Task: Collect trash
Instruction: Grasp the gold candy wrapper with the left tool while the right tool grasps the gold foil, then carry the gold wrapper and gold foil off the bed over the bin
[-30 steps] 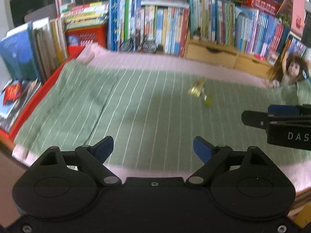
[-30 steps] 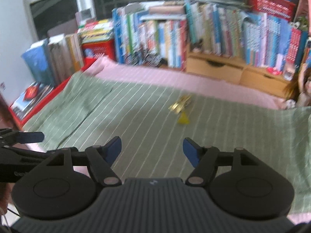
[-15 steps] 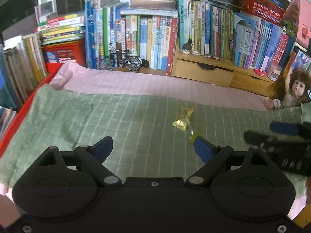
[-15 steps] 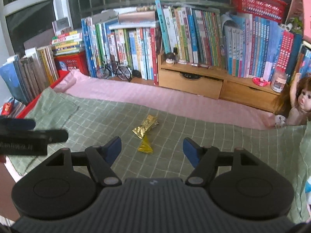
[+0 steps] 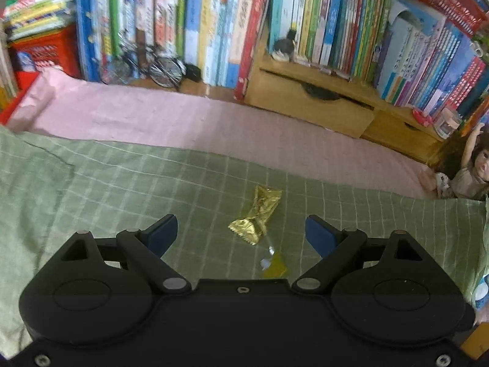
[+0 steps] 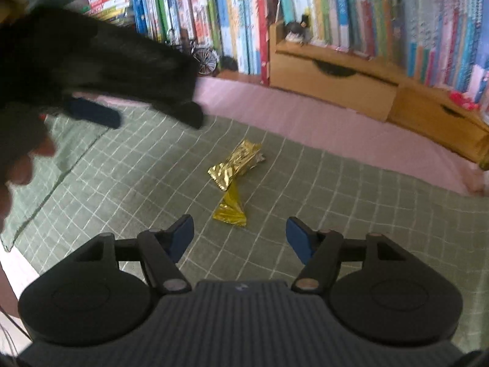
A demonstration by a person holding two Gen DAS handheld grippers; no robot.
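Left wrist view, left gripper [image 5: 241,229] spread above gold wrapper [image 5: 258,217], no writing legible on it

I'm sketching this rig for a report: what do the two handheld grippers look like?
The left gripper and the right gripper are matte black, each with two round hubs, silver pivot pins and angled arms ending in blue pads. The right one's body is ribbed grey with a small pale mark; the left's is smooth black with screws.
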